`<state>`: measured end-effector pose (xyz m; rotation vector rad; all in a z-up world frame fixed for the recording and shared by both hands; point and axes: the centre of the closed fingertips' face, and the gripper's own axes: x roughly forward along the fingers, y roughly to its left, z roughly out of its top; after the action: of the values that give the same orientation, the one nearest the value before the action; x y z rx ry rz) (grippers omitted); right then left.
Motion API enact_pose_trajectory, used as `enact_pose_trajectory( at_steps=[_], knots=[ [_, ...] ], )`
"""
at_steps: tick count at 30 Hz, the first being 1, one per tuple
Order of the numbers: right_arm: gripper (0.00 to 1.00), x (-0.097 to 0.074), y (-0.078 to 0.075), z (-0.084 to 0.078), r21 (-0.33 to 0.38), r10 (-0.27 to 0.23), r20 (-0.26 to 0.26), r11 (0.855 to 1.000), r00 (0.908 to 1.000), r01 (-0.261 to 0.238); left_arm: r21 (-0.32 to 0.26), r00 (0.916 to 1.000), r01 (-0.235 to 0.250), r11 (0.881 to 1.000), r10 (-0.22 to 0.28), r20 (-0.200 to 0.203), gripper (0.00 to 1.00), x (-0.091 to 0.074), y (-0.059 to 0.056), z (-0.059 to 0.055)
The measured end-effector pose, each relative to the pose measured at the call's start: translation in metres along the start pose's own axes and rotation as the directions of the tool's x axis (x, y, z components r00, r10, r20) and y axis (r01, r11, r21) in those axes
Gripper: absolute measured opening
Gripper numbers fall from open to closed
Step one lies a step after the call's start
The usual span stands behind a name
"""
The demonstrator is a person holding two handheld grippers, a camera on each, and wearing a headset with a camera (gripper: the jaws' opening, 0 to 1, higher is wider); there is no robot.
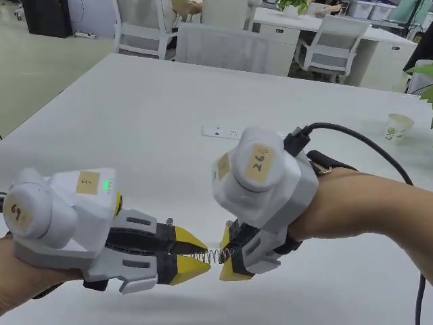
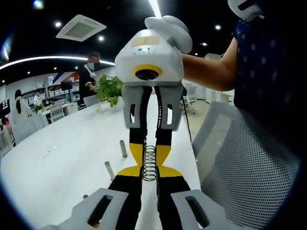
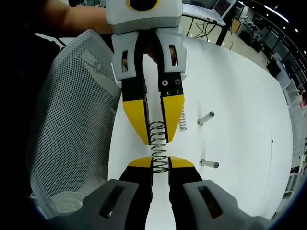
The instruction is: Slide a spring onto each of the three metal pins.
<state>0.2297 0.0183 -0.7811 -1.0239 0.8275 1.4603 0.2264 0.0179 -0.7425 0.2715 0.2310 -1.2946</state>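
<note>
Clamping opposite ends of one spring, left tool faces right tool.

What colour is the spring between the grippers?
Silvery grey spring, clearest in the right gripper view.

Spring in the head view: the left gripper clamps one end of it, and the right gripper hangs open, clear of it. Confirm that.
Not right. The right gripper is not open or clear of the spring: the right gripper view shows its jaws shut on the spring's other end. The left gripper does clamp one end, so the spring is held between the two.
</note>
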Motion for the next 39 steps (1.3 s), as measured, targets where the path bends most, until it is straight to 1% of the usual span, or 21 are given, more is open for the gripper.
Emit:
enact_pose_trajectory(
  at_steps=[6,14,19,28,36,39],
  knots=[
    [0.09,-0.006,0.001,0.005,-0.004,-0.004,0.015,1.000,0.9999,0.004,0.010,0.9998,0.002,1.000,-0.002,-0.020,0.03,0.002,0.000,-0.004],
    [0.09,-0.010,0.003,0.010,-0.012,-0.007,0.020,1.000,0.9998,0.008,0.017,0.9992,0.006,1.000,-0.006,-0.040,0.03,0.003,-0.001,-0.010],
    [0.09,-0.014,0.005,0.016,-0.025,-0.006,0.031,1.000,0.9995,0.007,0.016,0.9991,0.012,1.000,-0.011,-0.041,0.03,0.004,-0.002,-0.010],
    [0.09,-0.018,0.007,0.029,-0.021,-0.001,0.064,1.000,0.9980,0.002,0.016,0.9990,0.021,1.000,-0.020,-0.039,0.03,0.004,-0.003,-0.010],
    [0.09,-0.020,0.009,0.033,-0.023,0.005,0.064,1.000,0.9980,-0.004,0.016,0.9991,0.029,0.999,-0.029,-0.032,0.03,0.005,-0.004,-0.009],
    [0.09,-0.019,0.009,0.034,-0.026,0.003,0.055,1.000,0.9985,-0.001,0.017,0.9991,0.029,0.999,-0.029,-0.032,0.03,0.005,-0.004,-0.010]
  ],
)
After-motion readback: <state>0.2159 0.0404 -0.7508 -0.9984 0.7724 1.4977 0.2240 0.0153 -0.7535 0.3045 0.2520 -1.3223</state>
